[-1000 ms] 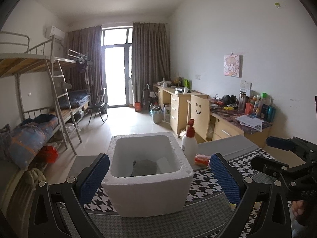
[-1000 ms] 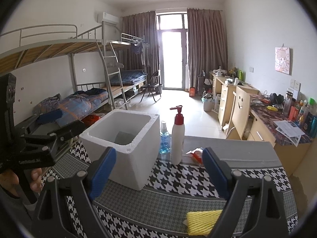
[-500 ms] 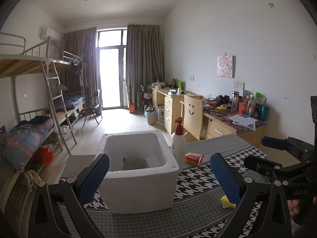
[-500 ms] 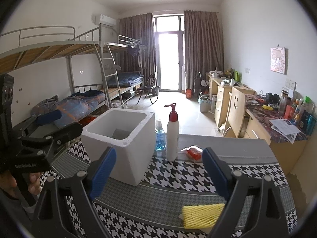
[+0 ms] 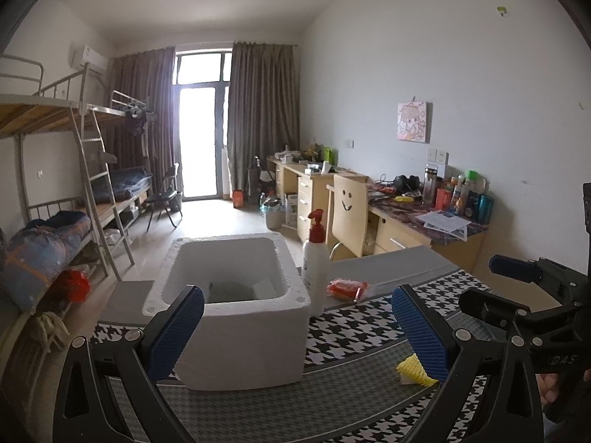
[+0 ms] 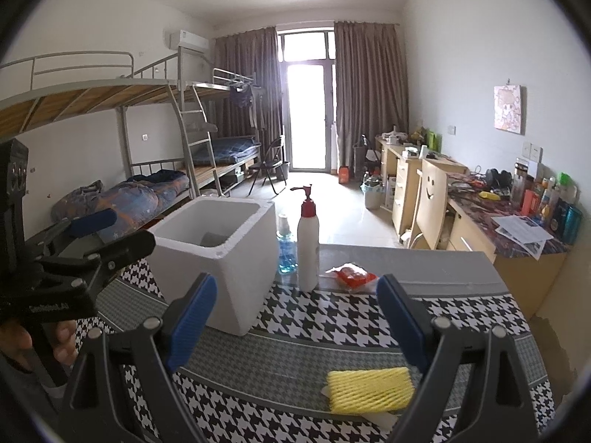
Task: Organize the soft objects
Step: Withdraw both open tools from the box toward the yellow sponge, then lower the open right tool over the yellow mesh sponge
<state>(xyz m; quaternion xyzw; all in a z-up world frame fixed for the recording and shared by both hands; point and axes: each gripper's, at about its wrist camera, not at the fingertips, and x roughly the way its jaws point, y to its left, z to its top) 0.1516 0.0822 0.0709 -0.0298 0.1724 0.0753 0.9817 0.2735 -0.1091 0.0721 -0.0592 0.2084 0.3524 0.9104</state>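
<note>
With both tongs, left (image 5: 297, 326) and right (image 6: 297, 312), released and empty, lower the right pair squarely over the yellow sponge (image 6: 370, 389) at 6 o'clock on the bench (image 6: 295, 354), clenching lightly to avoid crushing it.

A matt white foam box (image 6: 218, 254) sits ahead-left of the right claw (image 6: 297, 323), whose blue pads (image 6: 192, 317) look ribbed; below it, yellow foam netting (image 6: 369, 389) rests on houndstooth cloth (image 6: 332, 313).

The table (image 6: 424, 288) has a checked cloth (image 6: 332, 317). On it sit a white box (image 6: 218, 251), two bottles (image 6: 308, 247), a red packet (image 6: 352, 275) and a yellow net (image 6: 369, 389).
</note>
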